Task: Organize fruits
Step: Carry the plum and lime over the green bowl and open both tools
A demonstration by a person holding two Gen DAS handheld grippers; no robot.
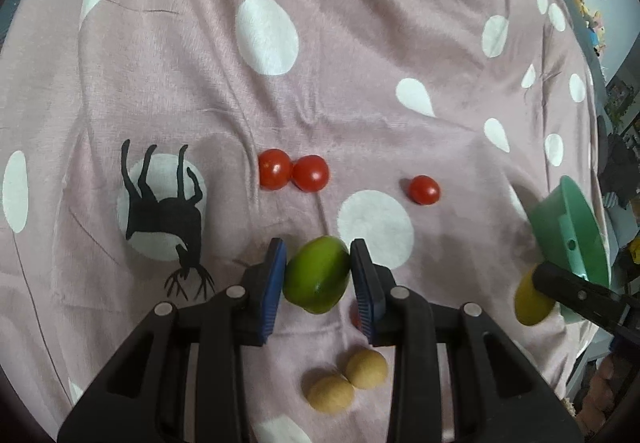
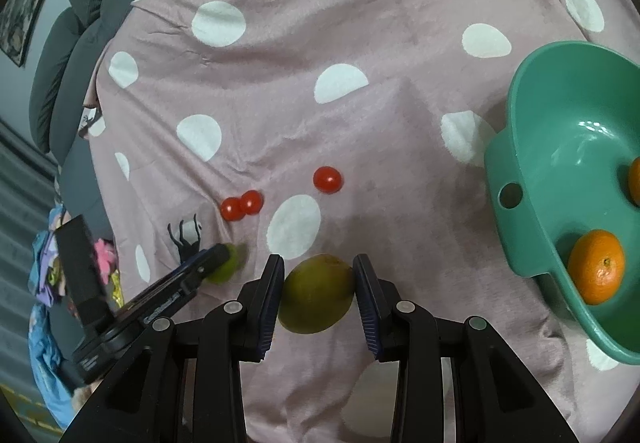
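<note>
Green fruit (image 1: 316,274): between blue pads
Yellow-green fruit (image 2: 317,295): between pads
Tomatoes (image 1: 293,171): two touching, third (image 1: 424,189) apart
Oranges (image 2: 596,266): in teal bowl (image 2: 532,179)
Tan fruits (image 1: 347,379): paired

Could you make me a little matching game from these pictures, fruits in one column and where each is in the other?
Things:
1. bright green fruit
2. yellow-green fruit
3. oranges
4. cherry tomatoes

Places:
A. in the green bowl
B. loose on the spotted cloth
C. between the fingers of the right gripper
D. between the fingers of the left gripper

Pairs: 1-D, 2-C, 3-A, 4-B
</note>
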